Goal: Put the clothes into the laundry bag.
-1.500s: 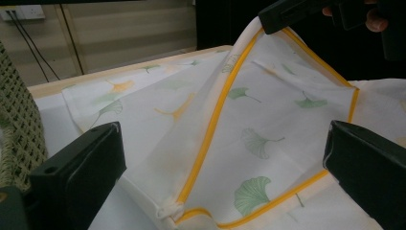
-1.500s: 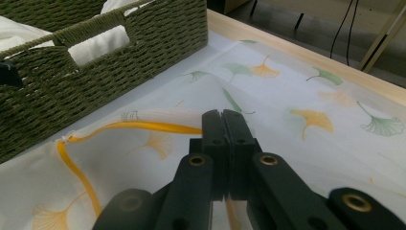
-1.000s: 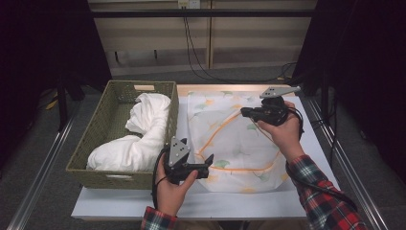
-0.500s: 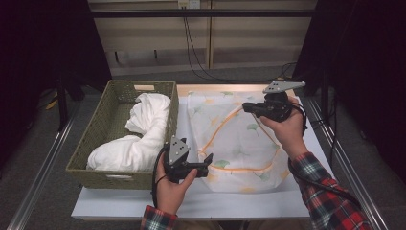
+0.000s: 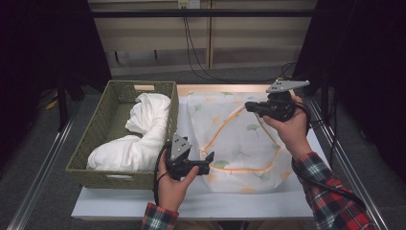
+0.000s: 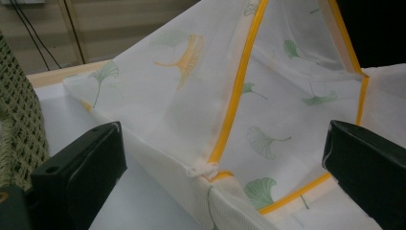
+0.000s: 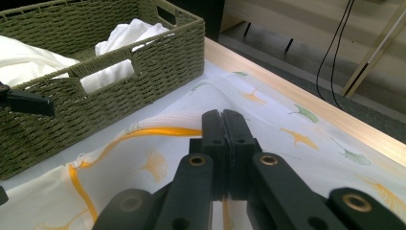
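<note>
right gripper (image 7: 222, 125) clamping laundry bag (image 5: 239, 139), apparently lifted

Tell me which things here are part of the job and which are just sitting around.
In the job:
- laundry bag, its orange zipper edge pinched and lifted by the right gripper
- left gripper, open beside the zipper pull

Just there:
- wicker basket
- white cloth in it
- cables behind

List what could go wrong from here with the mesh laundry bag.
The right hand-held gripper pinches only a thin bit of the bag's orange edge; the mesh laundry bag might slip out. The left hand-held gripper is open around the zipper pull and may close on loose mesh instead.
</note>
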Demonstrator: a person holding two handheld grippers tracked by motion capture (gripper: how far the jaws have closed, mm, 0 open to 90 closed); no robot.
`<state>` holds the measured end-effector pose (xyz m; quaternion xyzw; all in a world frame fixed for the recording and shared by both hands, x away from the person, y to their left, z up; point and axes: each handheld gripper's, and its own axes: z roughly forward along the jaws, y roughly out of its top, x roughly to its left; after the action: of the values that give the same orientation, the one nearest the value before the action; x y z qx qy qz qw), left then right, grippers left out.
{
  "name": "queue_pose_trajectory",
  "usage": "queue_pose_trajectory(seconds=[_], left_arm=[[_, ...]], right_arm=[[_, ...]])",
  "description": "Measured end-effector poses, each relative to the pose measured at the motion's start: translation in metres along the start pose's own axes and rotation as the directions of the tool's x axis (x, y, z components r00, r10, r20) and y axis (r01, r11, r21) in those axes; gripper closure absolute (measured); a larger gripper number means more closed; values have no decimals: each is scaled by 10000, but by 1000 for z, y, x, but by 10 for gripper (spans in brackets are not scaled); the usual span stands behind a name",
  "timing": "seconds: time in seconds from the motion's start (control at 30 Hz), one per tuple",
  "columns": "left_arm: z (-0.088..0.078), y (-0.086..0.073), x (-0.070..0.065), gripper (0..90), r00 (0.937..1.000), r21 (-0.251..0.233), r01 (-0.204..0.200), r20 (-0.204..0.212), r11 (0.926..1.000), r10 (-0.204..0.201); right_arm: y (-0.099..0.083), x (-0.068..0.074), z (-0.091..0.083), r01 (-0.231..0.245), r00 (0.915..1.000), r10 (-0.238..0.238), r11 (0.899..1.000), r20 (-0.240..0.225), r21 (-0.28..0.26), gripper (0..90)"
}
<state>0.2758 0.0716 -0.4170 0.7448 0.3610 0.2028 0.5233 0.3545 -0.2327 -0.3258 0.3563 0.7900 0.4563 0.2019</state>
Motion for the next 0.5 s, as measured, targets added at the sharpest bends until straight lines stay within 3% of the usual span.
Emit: queue_pose_trajectory(seconds=[0.23, 0.33, 0.4, 0.5], left_arm=[[7, 13, 4, 9, 9996, 228, 243, 166, 9994, -247], [7, 21, 7, 9, 9999, 387, 102, -61, 9992, -100], [7, 32, 12, 9, 9993, 365, 335, -145, 9988, -330], [6, 42, 17, 9, 9995, 495, 322, -94, 9983, -317]], right_arm=[[-6, -2, 2, -136, 9999, 136, 9999, -49, 79, 894], [-8, -2, 3, -142, 9999, 143, 9998, -97, 137, 894], [-9, -2, 3, -145, 9998, 147, 9998, -137, 133, 894], [-10, -3, 3, -179, 9998, 180, 9997, -95, 143, 894]])
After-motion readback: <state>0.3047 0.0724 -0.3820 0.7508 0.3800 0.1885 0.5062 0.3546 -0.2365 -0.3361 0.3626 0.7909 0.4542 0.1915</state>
